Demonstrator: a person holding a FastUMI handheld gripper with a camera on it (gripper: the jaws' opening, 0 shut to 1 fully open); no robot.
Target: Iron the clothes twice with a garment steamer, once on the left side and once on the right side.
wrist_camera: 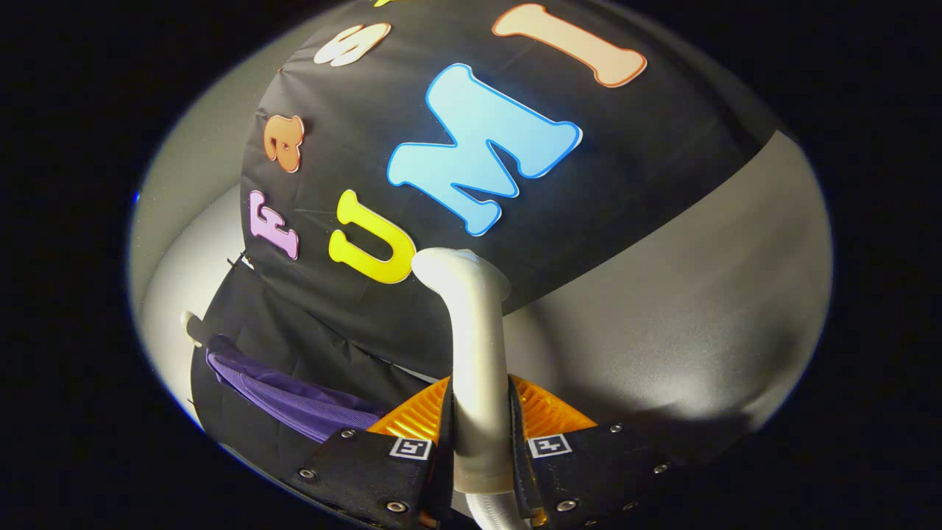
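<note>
Two fingers (383,471) of the hand-held gripper (482,442) are clamped on the steamer (477,353), one pressing each side of its pale handle. The handle rises straight up between them toward 12 o'clock and ends in a bent, rounded head just in front of the black cloth wall (589,184). A pale hose (493,511) leaves the handle's lower end below the fingers. At about 9 o'clock from the fingers, a purple garment (294,397) lies against a dark fabric (243,331), well apart from the steamer's head; how it is hung cannot be told. A grey surface (699,309) spreads from 1 to 3 o'clock, tilted in the gripper view.
</note>
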